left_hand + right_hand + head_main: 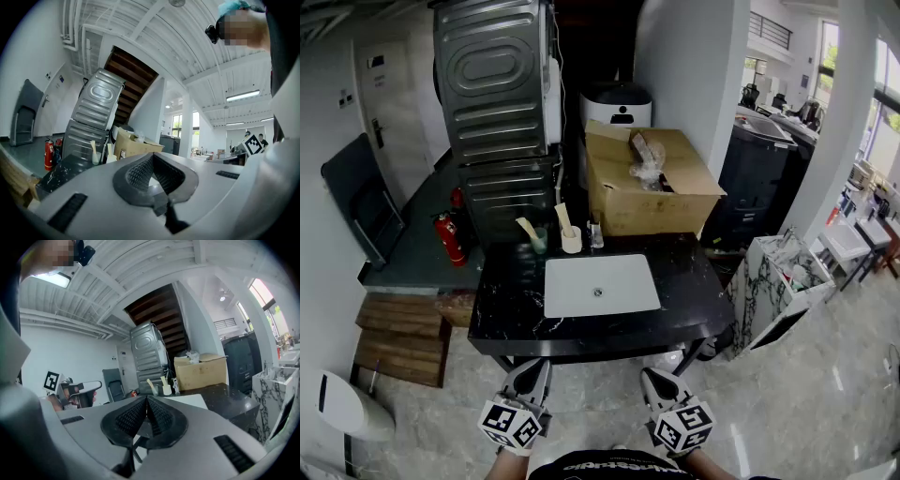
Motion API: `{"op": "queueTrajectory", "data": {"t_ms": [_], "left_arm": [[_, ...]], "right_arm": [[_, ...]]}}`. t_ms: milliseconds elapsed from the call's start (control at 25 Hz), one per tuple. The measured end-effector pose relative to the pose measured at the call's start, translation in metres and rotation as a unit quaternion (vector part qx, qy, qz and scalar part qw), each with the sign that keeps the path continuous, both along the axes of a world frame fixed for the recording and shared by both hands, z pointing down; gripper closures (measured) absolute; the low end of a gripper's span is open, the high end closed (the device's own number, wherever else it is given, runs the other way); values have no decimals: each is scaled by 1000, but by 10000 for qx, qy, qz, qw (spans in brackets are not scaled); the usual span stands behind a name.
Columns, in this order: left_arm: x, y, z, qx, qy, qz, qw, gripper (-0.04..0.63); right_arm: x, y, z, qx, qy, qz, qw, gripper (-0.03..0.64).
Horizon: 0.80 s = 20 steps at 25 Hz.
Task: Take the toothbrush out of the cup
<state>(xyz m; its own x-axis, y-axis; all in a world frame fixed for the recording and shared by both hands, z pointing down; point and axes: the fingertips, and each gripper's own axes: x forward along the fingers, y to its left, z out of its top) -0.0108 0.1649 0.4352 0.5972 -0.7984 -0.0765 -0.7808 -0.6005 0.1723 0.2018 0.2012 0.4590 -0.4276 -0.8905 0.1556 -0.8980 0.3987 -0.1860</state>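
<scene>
A black marble counter [684, 281] stands in the middle, and a white rectangular sink [623, 277] is set into it. Behind the counter, on the far right, an open cardboard box [642, 202] holds crumpled plastic wrap [649, 159]. To the left of the box rises a tall grey ribbed metal appliance [492, 75]. A red fire extinguisher [449, 239] stands near its foot. Further left, a dark folding chair [361, 197] leans at the wall. Wooden boards [398, 342] lie on the floor, left of the counter.
</scene>
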Motion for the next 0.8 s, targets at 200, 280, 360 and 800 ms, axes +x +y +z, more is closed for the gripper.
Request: {"op": "queueTrajectory", "data": {"t_ms": [200,280,360,800], "left_arm": [[-3,1,0,-56,86,-43,9999,580],[-4,1,0,-28,98,-20,9999,580],[-7,1,0,-45,140,-45,9999,580],[-24,5,3,-107,257,-120,9995,580]], "right_arm": [[-5,1,0,1,-2,-1,10000,578],[-8,2,0,29,55,-10,10000,578],[-10,2,-1,52,75,-15,10000,578],[-20,3,-1,43,6,21,10000,578]]}}
